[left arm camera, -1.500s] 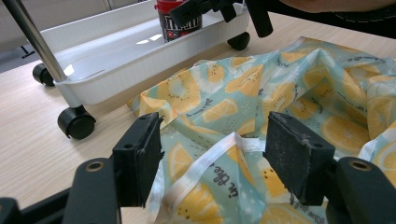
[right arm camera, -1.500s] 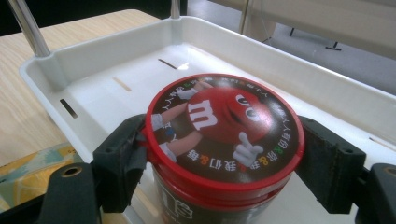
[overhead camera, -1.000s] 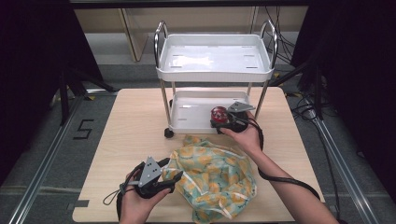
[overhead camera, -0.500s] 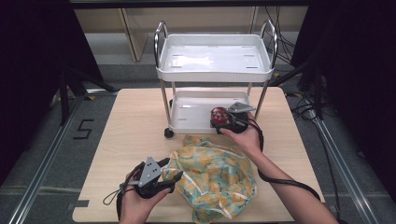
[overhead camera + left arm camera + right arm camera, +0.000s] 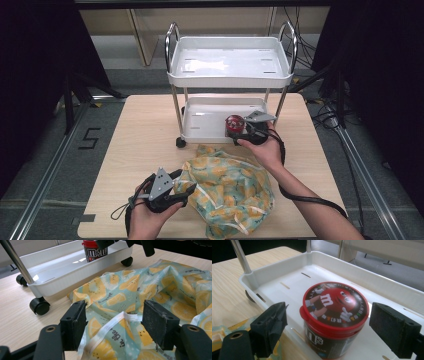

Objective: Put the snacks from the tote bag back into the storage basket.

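Note:
A flat cloth bag (image 5: 227, 190) printed with yellow citrus slices lies on the wooden table (image 5: 140, 135) near its front edge. My left gripper (image 5: 186, 189) is at the bag's left edge and is open. The bag's white hem (image 5: 110, 326) lies between its jaws, apart from both pads. A red-lidded M&M's tub (image 5: 233, 124) stands upright in the lower tray (image 5: 205, 122) of a small white cart. My right gripper (image 5: 239, 132) is at the tub, open. In the right gripper view the tub (image 5: 334, 315) sits between the wide jaws with a gap on each side.
The cart's upper tray (image 5: 230, 62) has nothing in it. Its chrome posts (image 5: 176, 107) and black castors (image 5: 179, 142) stand just behind the bag. Bare table stretches left of the cart. A cable (image 5: 300, 192) trails along the right forearm.

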The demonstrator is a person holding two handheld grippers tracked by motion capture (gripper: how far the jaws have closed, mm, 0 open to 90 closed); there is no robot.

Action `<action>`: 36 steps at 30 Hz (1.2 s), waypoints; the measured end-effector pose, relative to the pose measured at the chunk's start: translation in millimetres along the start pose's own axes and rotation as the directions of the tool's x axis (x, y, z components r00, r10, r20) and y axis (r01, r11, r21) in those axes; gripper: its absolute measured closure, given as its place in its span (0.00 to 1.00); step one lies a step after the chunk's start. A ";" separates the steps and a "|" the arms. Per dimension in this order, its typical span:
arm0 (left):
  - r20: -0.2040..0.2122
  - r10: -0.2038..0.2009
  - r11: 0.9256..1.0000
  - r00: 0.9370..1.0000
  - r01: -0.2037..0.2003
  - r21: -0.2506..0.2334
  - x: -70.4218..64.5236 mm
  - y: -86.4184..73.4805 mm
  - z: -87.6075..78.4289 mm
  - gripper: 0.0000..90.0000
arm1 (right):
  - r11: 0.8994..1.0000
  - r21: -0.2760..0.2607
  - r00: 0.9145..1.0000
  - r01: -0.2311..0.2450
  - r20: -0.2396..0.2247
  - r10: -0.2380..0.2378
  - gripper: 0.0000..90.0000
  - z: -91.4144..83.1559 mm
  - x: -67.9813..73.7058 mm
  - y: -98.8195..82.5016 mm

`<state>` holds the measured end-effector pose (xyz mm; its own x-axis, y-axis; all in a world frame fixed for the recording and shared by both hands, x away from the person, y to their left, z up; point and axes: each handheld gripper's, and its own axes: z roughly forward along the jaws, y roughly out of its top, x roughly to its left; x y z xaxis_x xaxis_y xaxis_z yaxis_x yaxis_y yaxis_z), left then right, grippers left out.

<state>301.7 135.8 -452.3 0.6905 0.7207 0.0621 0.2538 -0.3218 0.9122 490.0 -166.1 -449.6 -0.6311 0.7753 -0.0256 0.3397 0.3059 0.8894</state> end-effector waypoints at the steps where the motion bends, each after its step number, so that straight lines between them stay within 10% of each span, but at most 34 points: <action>1: 0.000 -0.010 1.000 1.000 0.010 -0.005 -0.7 -0.3 0.6 0.39 | 1.000 -0.002 1.000 -0.012 -0.016 0.012 0.17 -2.3 0.6 0.8; 36: -0.003 -0.009 1.000 1.000 0.009 0.003 -1.3 -2.4 1.8 0.39 | 0.999 0.026 0.997 0.042 -0.059 -0.040 0.19 -48.7 12.2 -15.7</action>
<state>301.3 134.5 -455.3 0.6862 0.7253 0.0551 0.2618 -0.3170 0.9116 443.1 -188.4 -441.7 -0.6845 0.7283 -0.0342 0.3309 0.3522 0.8755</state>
